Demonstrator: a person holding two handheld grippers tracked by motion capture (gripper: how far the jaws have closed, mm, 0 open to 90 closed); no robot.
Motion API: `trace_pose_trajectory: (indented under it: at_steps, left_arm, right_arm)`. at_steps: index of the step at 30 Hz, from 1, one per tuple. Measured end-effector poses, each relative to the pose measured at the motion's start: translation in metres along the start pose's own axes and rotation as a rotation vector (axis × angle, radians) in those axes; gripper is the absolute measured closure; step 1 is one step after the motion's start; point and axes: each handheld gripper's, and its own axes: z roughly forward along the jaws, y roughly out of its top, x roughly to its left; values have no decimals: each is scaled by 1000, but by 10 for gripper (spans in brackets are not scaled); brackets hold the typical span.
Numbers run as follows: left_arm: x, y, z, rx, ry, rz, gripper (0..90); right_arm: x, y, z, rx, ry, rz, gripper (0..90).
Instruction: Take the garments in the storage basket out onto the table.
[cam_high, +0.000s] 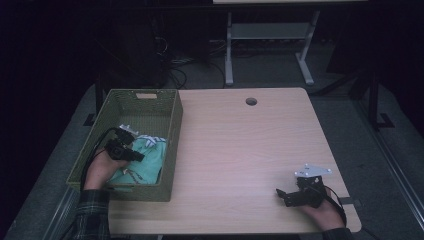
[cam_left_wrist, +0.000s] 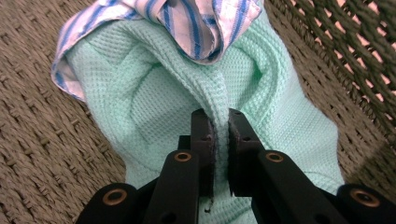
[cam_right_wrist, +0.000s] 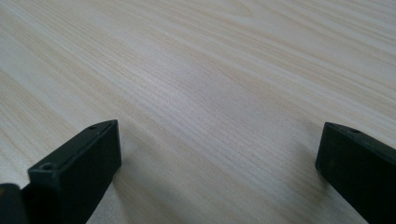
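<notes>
mint-green waffle cloth (cam_left_wrist: 154, 93) lay inside the green woven basket (cam_high: 172, 125) at the left side of the wooden table (cam_high: 240, 145), bunched into soft folds on the basket's woven floor. a second piece, a blue-and-white striped cloth (cam_left_wrist: 196, 23), was tucked against the far end of the mint one and draped partly over it. from the high view both cloths filled the near half of the basket, while the far half near the handle slot showed bare weave.

the left gripper (cam_left_wrist: 219, 135) reached down into the basket from the person's left hand (cam_high: 100, 167), and its jaws were pressed together on a raised ridge of the mint cloth; in the left gripper view the fold ran up between the two black pads, pinched tight. no earlier look is at hand to compare.

no brand, label or writing could be read on the cloths, the basket or the grippers.

the right gripper (cam_high: 285, 195) rested low over the near right part of the table, well apart from the basket, held by the right hand (cam_high: 325, 212) with a grey three-cornered plate on top. its jaws stood spread wide, with bare wood grain between them and nothing held.

a round cable hole (cam_high: 251, 101) sat near the table's far edge. beyond the table, the legs of a white frame (cam_high: 229, 50) stood on the dark floor. the basket's tall right wall stood between the cloths and the open tabletop.
</notes>
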Motion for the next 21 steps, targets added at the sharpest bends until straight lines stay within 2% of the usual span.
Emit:
trace_pose_trajectory:
  at_steps: [2, 4, 7, 11, 21]
  left_arm:
    - [2, 0, -4, -10, -12, 5, 823]
    - [2, 0, -6, -44, -31, -11, 824]
    - [3, 0, -10, -78, -39, -9, 825]
    - [2, 0, -18, -150, -58, -11, 824]
    - [2, 0, -40, -320, -67, -24, 826]
  right_arm:
    - [0, 0, 0, 0, 0, -1, 0]
    - [0, 0, 0, 0, 0, 0, 0]
    - [0, 0, 0, 0, 0, 0, 0]
    - [0, 0, 0, 0, 0, 0, 0]
    - [0, 0, 0, 0, 0, 0, 0]
